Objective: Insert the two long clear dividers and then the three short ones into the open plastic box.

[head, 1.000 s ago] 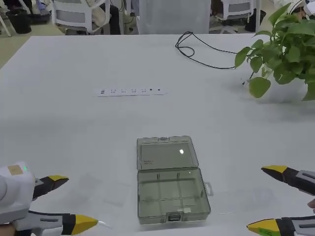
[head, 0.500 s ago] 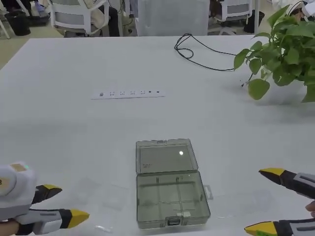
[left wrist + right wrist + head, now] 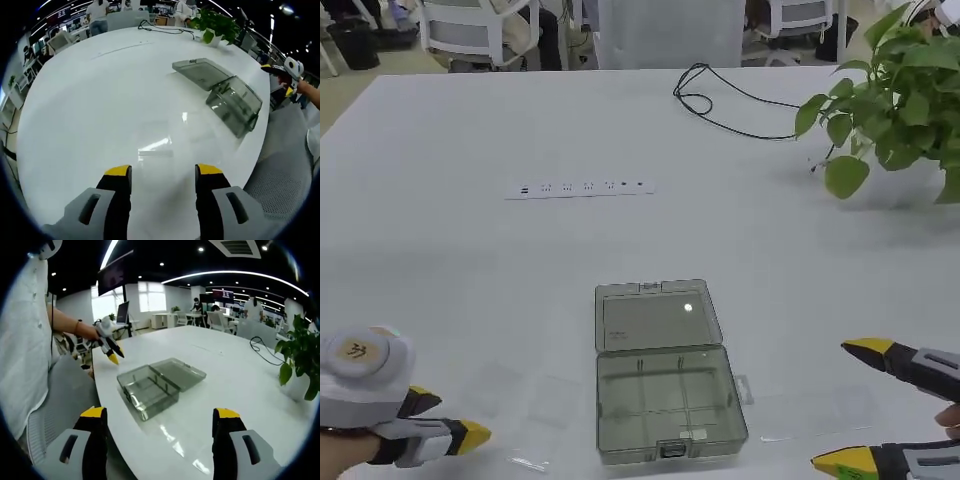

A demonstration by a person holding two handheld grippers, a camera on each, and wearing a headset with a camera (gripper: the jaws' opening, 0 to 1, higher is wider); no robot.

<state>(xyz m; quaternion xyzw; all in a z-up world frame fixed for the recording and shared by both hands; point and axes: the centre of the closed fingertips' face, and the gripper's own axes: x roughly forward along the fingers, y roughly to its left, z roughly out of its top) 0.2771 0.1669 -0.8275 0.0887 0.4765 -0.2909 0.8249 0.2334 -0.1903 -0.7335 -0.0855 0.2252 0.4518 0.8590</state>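
An open smoky-clear plastic box [image 3: 667, 398] lies near the table's front edge, its lid [image 3: 658, 316] folded back flat; faint lines cross its inside. Thin clear dividers lie flat on the table, one left of the box [image 3: 535, 400] and one to its right [image 3: 810, 418], both hard to make out. My left gripper [image 3: 448, 418] hovers open at the front left, over a clear divider [image 3: 155, 147], with the box [image 3: 234, 101] off to its right. My right gripper [image 3: 850, 405] stands wide open to the right of the box [image 3: 147, 388], holding nothing.
A white power strip [image 3: 582, 187] lies mid-table. A black cable [image 3: 720, 100] loops at the back, and a leafy plant [image 3: 895, 90] stands at the back right. Chairs and people are beyond the table. The table's front edge is just below the box.
My left gripper has dropped back toward the front-left corner and turned, so its tips look closer together. The right gripper has barely shifted. The box has not moved.
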